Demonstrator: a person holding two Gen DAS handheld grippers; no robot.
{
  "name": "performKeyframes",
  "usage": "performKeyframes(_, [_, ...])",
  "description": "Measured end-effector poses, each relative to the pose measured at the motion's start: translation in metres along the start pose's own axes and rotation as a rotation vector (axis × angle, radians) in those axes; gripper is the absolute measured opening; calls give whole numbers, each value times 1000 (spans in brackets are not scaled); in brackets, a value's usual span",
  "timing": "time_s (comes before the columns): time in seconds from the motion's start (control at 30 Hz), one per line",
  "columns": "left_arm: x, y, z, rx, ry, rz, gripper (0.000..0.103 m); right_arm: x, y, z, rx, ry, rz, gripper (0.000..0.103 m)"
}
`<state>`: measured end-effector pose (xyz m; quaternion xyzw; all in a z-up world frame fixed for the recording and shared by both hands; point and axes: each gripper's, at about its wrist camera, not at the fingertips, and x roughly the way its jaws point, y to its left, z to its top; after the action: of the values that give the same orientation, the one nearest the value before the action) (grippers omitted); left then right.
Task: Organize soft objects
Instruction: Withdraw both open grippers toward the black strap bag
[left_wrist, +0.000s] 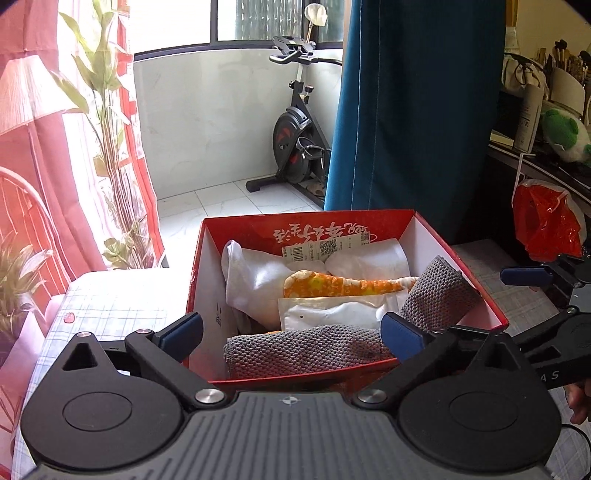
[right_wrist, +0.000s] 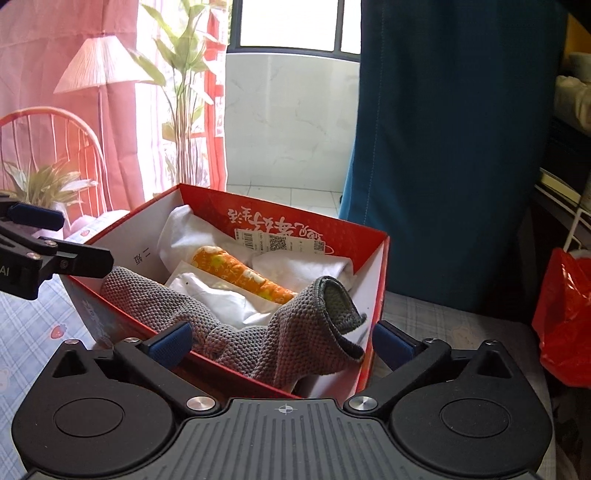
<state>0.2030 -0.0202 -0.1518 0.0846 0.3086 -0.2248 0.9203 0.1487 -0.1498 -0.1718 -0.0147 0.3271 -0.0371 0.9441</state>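
A red cardboard box (left_wrist: 343, 216) with white inner walls stands on the checked tablecloth. Inside lie white cloths (left_wrist: 251, 280), an orange patterned soft piece (left_wrist: 343, 286), a white pouch (left_wrist: 332, 314) and a grey knitted cloth (left_wrist: 306, 350). The grey cloth (right_wrist: 258, 339) runs along the near side, and one end drapes over the near rim. My left gripper (left_wrist: 291, 334) hovers open at the box's near rim, nothing between its pads. My right gripper (right_wrist: 281, 346) is open too, just above the grey cloth, apart from it. A blue pad (left_wrist: 524, 276) of the right gripper shows beside the box.
Checked tablecloth (left_wrist: 110, 302) extends left and right of the box. A red plastic bag (right_wrist: 565, 317) hangs at the right. A blue curtain (left_wrist: 413, 110), an exercise bike (left_wrist: 295, 140), tall plants (left_wrist: 107, 110) and a green plush toy (left_wrist: 561, 134) on a shelf stand behind.
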Motion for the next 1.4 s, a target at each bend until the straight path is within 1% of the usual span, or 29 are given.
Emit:
performKeyframes(0.27, [-40,-3,-26,-27,-90,33,103,-33,-1,-25,76,-79,11,103])
performKeyframes(0.57, [-65,-12,-65,-14,-135,46,103,-57,-2,-65,157,-129,5,103])
performKeyframes(0.83, [-69,-9,-101,-75,-117,42,103,-70,4,-99,208,-147,11,103])
performKeyframes(1.13, [-61,-6,-131,-130,-71,43,103,-69,11,-129,223,-115,8,103])
performKeyframes(1.4, [-47,2,-156,-177,-1,41,103,-62,6,-146,256,-86,2,103])
